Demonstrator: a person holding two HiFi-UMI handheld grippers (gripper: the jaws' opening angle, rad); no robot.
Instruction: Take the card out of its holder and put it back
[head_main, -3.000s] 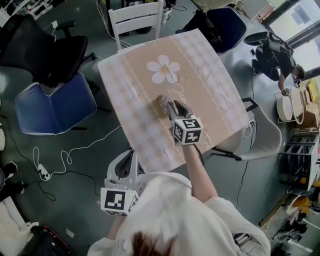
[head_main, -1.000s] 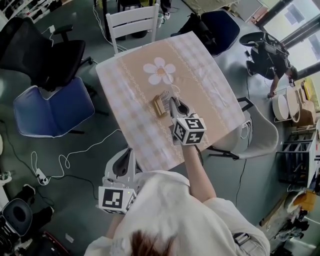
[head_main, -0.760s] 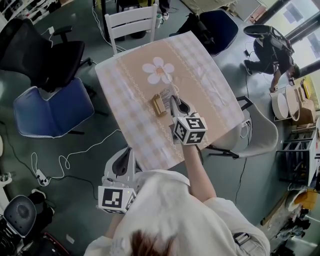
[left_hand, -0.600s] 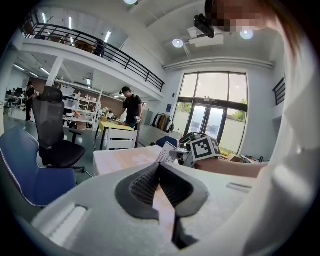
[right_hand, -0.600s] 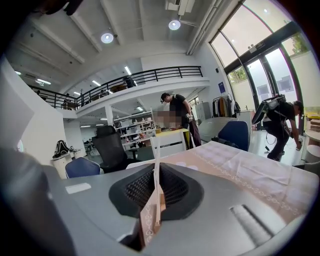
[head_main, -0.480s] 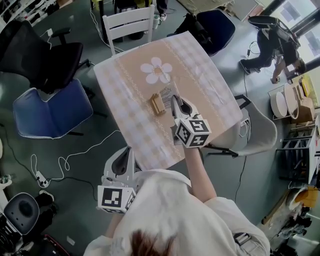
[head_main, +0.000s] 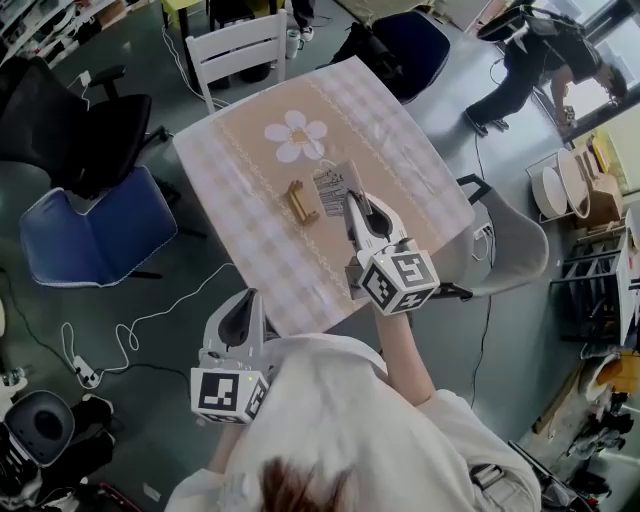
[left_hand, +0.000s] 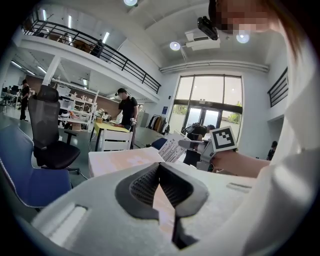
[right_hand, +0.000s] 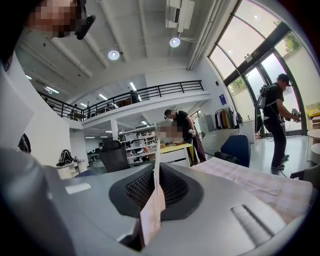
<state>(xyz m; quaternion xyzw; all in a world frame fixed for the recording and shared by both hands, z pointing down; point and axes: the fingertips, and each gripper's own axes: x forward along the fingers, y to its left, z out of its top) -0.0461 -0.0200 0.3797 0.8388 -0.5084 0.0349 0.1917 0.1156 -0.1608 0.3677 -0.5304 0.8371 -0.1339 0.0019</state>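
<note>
Card (head_main: 333, 187): thin, light, probably flexes and slips if gripped loosely. Out of the wooden holder (head_main: 299, 201), held in air just beside it above the table (head_main: 400, 160). Right gripper (head_main: 352, 203) pinches its near edge, pads flat on both faces, a sound hold. Left gripper (head_main: 240, 305): jaws pressed together, empty, off the table

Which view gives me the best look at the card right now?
The head view: the card shows its printed face, clear of the holder and pinched in the right gripper. The left gripper view shows it small and distant; the right gripper view shows only its edge between the jaws.
</note>
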